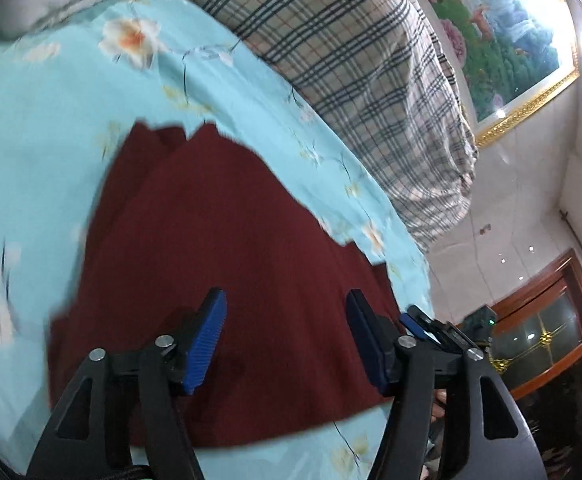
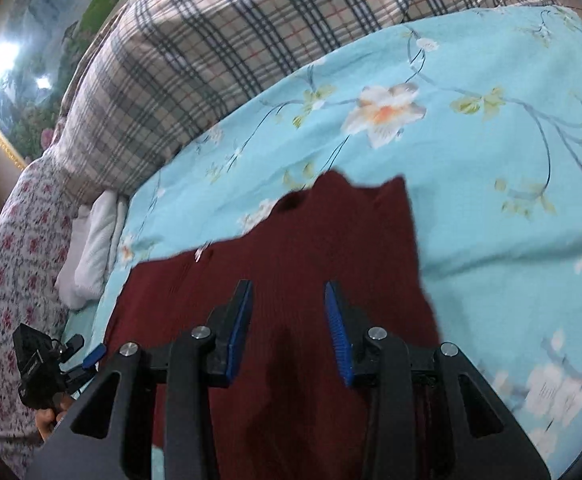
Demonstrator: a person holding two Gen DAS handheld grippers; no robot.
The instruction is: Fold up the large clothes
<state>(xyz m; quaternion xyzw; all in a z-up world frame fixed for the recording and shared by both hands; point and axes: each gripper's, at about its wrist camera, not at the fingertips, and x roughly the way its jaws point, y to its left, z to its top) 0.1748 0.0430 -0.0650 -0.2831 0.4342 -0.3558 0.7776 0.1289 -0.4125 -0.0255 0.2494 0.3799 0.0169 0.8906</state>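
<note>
A dark red sweater (image 1: 227,248) lies flat on a bed, spread over a light blue sheet (image 1: 51,128) printed with white and orange flowers and thin dark stems. No box, basket or other container shows in either view; the bed alone carries the clothes. The sweater is a fine ribbed knit, soft and matte. Its long axis runs away from both cameras toward the pillows: the near end is a broad, fairly straight edge by the grippers, and the far end narrows to an uneven outline with a rounded neck opening, seen best in the right wrist view. Motion blur softens its edges.

The left gripper (image 1: 287,316) hovers over the near part of the sweater with its blue ridged pads (image 1: 207,340) set wide apart and nothing between them. The right gripper (image 2: 289,320) hangs above the same cloth, its jaws narrower but still parted, with only the knit far below visible in the gap; no cloth is pinched.

At the head of the bed sits a bulky checked quilt (image 1: 347,64) in beige with dark and red lines, loosely bunched. A white fluffy towel (image 2: 91,252) lies rolled beside a small-flowered cover (image 2: 15,264). A gold-framed landscape picture (image 1: 511,52) hangs on the wall.
</note>
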